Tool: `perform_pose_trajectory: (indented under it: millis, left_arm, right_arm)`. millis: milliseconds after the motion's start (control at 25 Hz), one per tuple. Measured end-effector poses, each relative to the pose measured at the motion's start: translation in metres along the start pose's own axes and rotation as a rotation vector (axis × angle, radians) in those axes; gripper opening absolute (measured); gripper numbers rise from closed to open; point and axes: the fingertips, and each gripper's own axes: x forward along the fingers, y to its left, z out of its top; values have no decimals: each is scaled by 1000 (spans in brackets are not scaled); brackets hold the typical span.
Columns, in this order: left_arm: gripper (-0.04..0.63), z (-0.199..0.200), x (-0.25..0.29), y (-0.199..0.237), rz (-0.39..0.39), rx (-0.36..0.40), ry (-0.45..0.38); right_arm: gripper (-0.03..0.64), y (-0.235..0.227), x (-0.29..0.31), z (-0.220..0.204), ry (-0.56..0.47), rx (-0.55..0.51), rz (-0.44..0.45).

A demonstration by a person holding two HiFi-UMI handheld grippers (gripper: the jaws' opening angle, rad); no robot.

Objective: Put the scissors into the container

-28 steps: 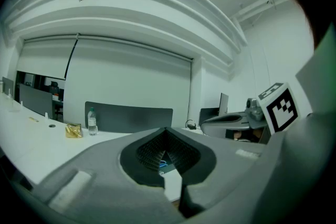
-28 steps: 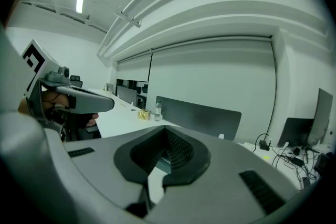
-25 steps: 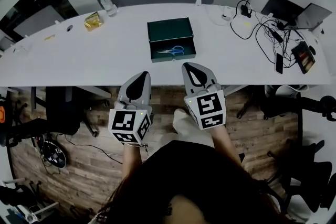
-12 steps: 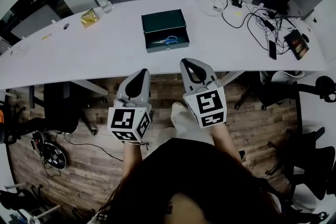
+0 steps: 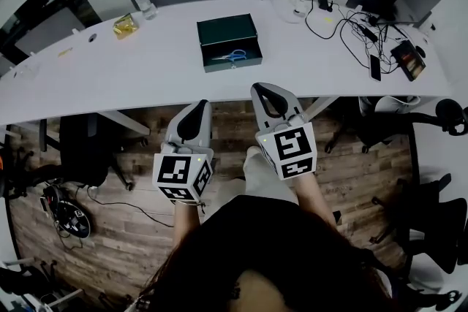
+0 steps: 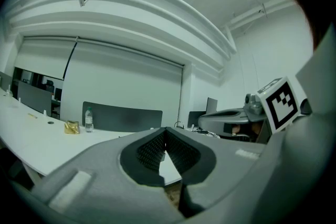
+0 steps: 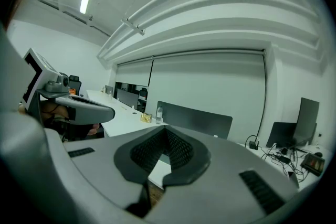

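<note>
The scissors (image 5: 235,55) lie inside the green container (image 5: 232,67) on the table (image 5: 146,69), upper middle of the frame; the left tongs (image 5: 197,107) and right tongs (image 5: 265,89) are clenched on nothing, centre frame, short of the table's edge; the job looks done, so hold both clear of the box
</note>
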Motion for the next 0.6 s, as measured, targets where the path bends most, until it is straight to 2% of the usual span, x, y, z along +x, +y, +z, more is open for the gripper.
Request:
perform_pose_trajectory:
  millis: [600]
  left_arm:
    - [11, 1, 2, 9, -3, -9, -21]
  right_arm:
    - [9, 7, 9, 6, -6, -20, 7]
